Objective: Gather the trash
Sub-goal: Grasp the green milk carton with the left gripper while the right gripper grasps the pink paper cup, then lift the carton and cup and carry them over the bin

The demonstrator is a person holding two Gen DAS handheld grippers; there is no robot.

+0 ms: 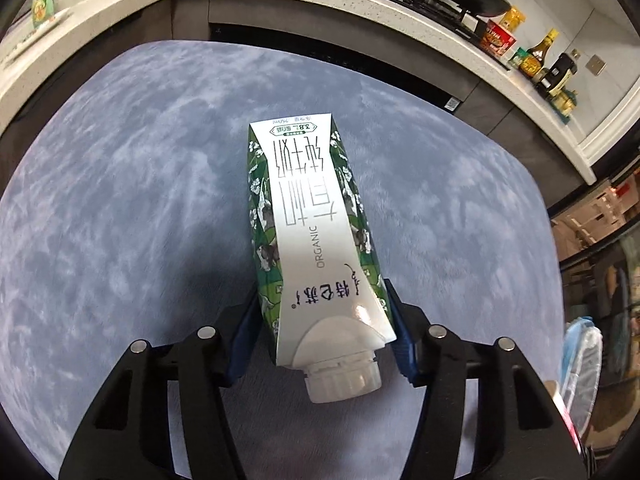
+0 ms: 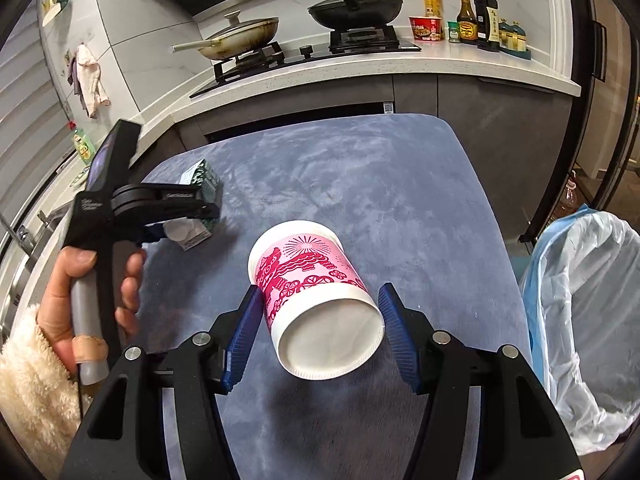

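A green and white milk carton (image 1: 312, 232) with a white screw cap lies between the blue pads of my left gripper (image 1: 324, 332), which is shut on its cap end above the blue-grey table (image 1: 120, 200). In the right wrist view the same carton (image 2: 198, 192) shows in the left gripper (image 2: 188, 216) at the table's left. A pink and white paper cup (image 2: 316, 296) lies tilted on its side between the pads of my right gripper (image 2: 320, 320), bottom toward the camera; the pads touch its sides and hold it.
A bin lined with a pale blue bag (image 2: 584, 312) stands right of the table; its edge also shows in the left wrist view (image 1: 580, 364). Behind the table runs a counter (image 2: 360, 68) with a stove, two pans and sauce bottles (image 2: 480, 16).
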